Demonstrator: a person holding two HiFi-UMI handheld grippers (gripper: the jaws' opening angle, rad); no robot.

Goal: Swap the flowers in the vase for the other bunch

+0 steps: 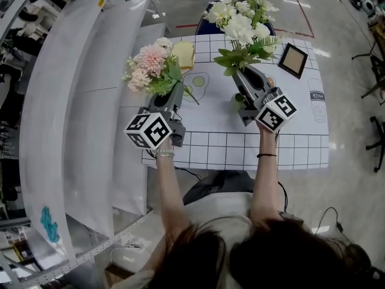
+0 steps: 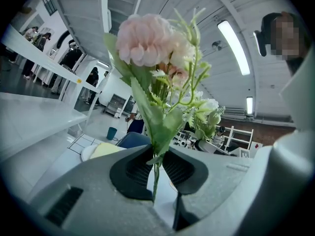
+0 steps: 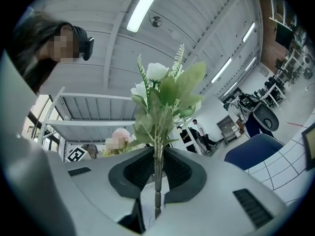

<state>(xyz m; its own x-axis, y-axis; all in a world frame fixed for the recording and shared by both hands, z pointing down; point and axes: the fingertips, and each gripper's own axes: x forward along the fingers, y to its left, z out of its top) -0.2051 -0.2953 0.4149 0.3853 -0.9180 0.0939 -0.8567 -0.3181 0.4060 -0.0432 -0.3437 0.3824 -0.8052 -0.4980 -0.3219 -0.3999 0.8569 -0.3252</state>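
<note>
My left gripper (image 1: 173, 89) is shut on the thin green stems of a pink flower bunch (image 1: 150, 62), held upright over the left side of the table. In the left gripper view the stems pass between the dark pads (image 2: 133, 173), with the pink blooms (image 2: 147, 41) above. My right gripper (image 1: 239, 72) is shut on the stem of a white flower bunch (image 1: 240, 23) over the table's middle right. In the right gripper view that stem (image 3: 157, 181) stands clamped between the pads, under white blooms and leaves (image 3: 162, 92). I see no vase clearly.
The white table (image 1: 289, 143) has a grid mat with printed drawings. A yellow item on a plate (image 1: 183, 54) lies behind the pink bunch. A framed picture (image 1: 293, 59) lies at the right. White shelving (image 1: 66, 113) runs along the left; a blue chair (image 3: 256, 146) stands beyond.
</note>
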